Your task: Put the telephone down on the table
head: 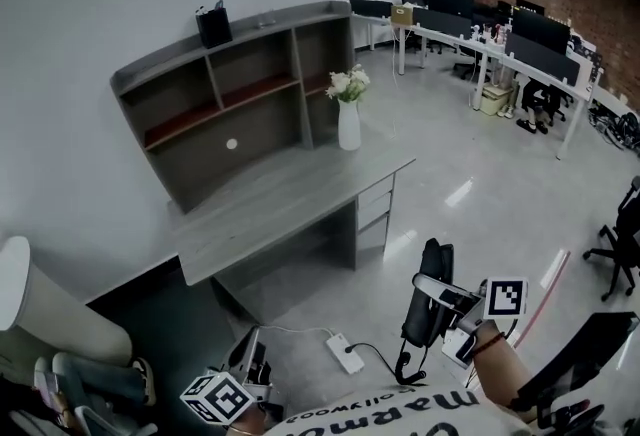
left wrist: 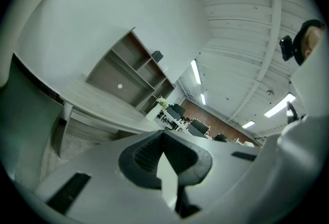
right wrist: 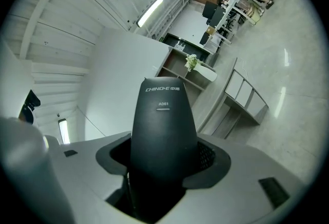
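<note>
Head view: the right gripper (head: 436, 302) carries the telephone (head: 427, 292) above the floor, well apart from the table (head: 300, 189). The left gripper (head: 252, 362) hangs low.

Left gripper view: fingers (left wrist: 141, 153) closed together, empty.

Right gripper view: ribbed pads (right wrist: 208, 159) clamp the smooth, tapered black plastic telephone. A slack grip could let it slip out.

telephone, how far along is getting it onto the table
Done: the telephone is picked up and clamped between the jaws of the right gripper. In hand: it hangs in the air above the floor, well apart from the table. Left: bring it over the bare tabletop, set it down and let go. The left gripper is shut and empty.
</note>
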Tool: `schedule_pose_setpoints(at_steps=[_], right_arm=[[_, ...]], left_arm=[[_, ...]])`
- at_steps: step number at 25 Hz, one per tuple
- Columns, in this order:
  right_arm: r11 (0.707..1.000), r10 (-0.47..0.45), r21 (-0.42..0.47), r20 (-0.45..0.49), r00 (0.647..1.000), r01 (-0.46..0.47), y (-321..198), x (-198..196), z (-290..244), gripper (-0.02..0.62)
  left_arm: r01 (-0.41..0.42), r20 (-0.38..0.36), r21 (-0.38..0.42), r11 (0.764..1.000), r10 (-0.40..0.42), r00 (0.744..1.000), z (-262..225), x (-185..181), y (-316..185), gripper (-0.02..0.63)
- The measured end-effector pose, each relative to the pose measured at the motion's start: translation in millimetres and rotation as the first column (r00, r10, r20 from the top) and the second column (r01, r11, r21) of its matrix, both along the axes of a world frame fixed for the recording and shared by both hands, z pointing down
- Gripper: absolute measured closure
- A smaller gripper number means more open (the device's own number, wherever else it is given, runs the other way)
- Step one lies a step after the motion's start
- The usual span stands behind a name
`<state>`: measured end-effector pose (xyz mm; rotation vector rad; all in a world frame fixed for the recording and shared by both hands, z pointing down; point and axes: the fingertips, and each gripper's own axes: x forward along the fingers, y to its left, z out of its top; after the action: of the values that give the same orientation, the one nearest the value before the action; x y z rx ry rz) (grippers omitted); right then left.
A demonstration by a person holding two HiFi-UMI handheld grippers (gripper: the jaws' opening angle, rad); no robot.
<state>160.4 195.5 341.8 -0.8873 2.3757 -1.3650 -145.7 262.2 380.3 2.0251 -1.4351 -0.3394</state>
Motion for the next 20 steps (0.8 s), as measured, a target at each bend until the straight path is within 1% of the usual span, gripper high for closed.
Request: schedule_pose_setpoints(at_steps=[5,9,11,13,16,20], right_arm=[[0.995,0.059,-0.075,-0.005,0.998,-0.059,-22,-4,9,0.313],[0.993,0.058,-0.104,-0.015,0.998,-0.059,-34,-19,9,0.313],[0.993,0.053,-0.103,0.002,0.999,-0.052,-35,-24,1,0.313],[0.995,0.052,-0.087,0.004,0.999,-0.051,-37,-26,-6,0.313],[0.997,0.053,-0.064,0.000,0.999,-0.052,-38,-27,-13,0.313],[0.997,0.038,-0.067,0.010,0.999,-0.037,-38,-29,-7,0.313]], left_arm=[[0.030,-0.004,-0.001,1.000,-0.030,1.000,0,-27,-3,0.598],[0.058,0.015,-0.027,0.998,-0.057,0.998,4,-39,-4,0.598],[0.056,0.032,-0.043,0.997,-0.055,0.998,8,-43,-5,0.598],[0.051,0.036,-0.042,0.998,-0.049,0.998,8,-46,-7,0.598],[0.045,0.021,-0.025,0.999,-0.045,0.999,4,-47,-9,0.597],[0.033,-0.004,-0.030,0.999,-0.034,0.999,10,-36,-10,0.597]])
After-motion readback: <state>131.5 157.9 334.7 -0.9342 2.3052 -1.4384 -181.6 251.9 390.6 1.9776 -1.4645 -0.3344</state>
